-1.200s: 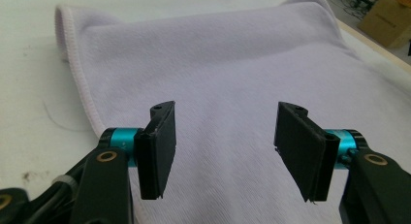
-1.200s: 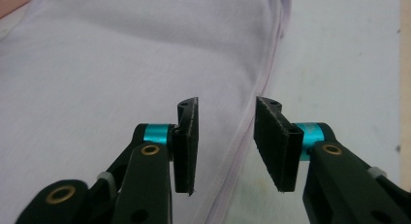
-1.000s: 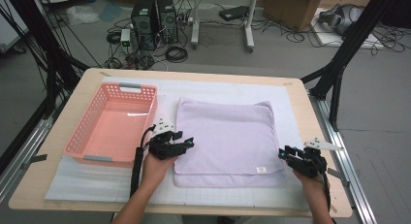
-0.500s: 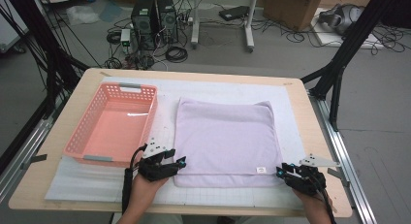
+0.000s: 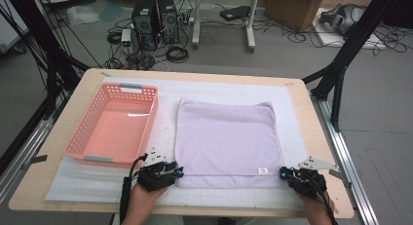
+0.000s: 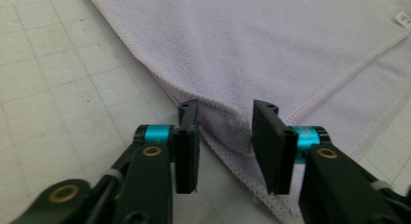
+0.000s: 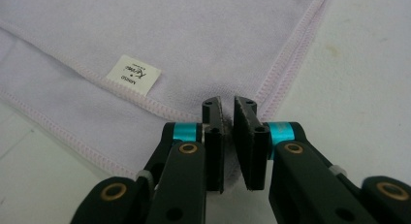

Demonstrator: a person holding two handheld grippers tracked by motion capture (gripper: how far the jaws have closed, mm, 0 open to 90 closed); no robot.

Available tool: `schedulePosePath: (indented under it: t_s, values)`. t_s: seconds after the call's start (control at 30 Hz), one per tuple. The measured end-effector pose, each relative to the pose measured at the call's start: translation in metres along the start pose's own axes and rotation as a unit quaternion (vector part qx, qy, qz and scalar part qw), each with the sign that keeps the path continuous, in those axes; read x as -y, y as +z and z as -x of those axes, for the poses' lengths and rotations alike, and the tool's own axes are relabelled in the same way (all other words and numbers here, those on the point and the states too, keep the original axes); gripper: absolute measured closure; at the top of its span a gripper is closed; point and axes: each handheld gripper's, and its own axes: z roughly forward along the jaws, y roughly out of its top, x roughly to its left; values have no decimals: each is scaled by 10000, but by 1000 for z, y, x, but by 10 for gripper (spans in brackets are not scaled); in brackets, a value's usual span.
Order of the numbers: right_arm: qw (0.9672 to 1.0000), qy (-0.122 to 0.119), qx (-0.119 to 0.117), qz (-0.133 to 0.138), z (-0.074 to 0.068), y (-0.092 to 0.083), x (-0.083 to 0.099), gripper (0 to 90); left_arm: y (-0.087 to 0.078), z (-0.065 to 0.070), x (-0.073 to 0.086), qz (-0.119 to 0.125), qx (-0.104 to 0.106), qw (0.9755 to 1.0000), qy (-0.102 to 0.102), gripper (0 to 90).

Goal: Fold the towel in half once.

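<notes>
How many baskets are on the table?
1. The pink plastic basket sits on the table's left side, just left of the folded lavender towel. Nothing on the table could hide another.

Black claw (image 6: 225,151), blue collars, brass screws, blk cable

A pale lilac towel (image 5: 224,140) lies beside a salmon-pink basket (image 5: 116,123) on a white gridded mat (image 5: 219,91).

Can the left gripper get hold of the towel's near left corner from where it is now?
Probably yes. The left gripper has just been closing with the towel corner bunched between its jaws; nothing blocks it, and the pink basket sits off to the side.
</notes>
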Motion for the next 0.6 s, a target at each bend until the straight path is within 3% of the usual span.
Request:
schedulePosePath:
  t_s: [0.07,0.1,0.27,0.43,0.6]
  values:
    - [10000,-66,35,-5,-1,0,0,848,-1,2,0,45,-42,9999,153,833]
    - [9999,-103,50,-9,-2,0,-1,851,-2,4,0,114,-93,9996,222,854]
    - [9998,-97,30,146,-3,-6,-2,852,-10,5,-1,395,44,9990,181,859]
    - [9999,-40,-17,167,-2,-7,-1,851,-12,5,0,476,15,9986,236,849]
    - [9989,50,-57,460,-1,-16,-4,851,-14,6,0,590,-17,9979,272,850]
